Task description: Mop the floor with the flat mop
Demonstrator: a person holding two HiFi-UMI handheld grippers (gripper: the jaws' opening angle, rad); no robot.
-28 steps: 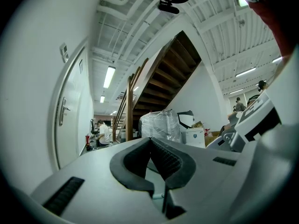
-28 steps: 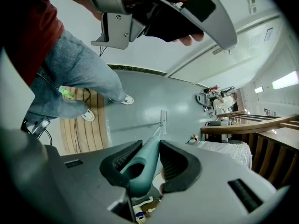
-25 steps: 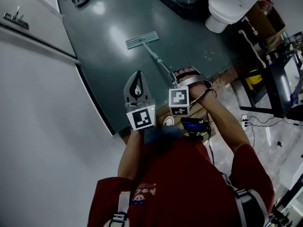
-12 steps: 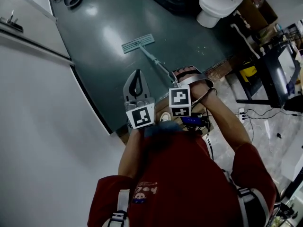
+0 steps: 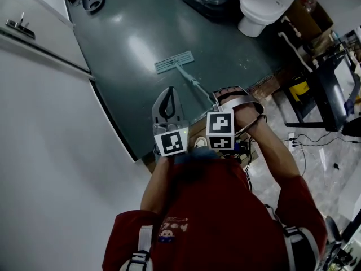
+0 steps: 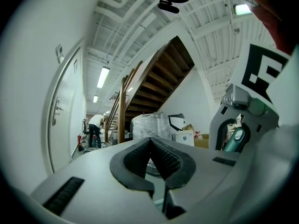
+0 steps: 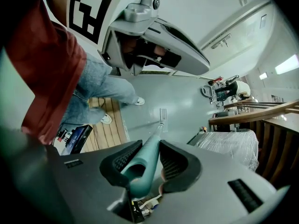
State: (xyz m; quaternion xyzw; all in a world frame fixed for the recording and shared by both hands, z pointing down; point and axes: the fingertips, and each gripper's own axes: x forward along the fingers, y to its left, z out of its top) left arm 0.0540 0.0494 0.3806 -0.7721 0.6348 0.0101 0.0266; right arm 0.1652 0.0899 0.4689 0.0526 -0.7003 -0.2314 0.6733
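Teal handle [image 7: 142, 169] is clamped in the right tool [image 7: 150, 148]; left tool [image 6: 151, 146] closed, empty. Held one-sided, the mop head [image 5: 174, 62] could twist off flat.

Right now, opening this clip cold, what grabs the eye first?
The flat mop rests on the glossy dark green floor at the head view's upper centre, with its teal handle clamped in the right gripper. Beside it, the left gripper is shut on nothing. A white toilet stands at top right.
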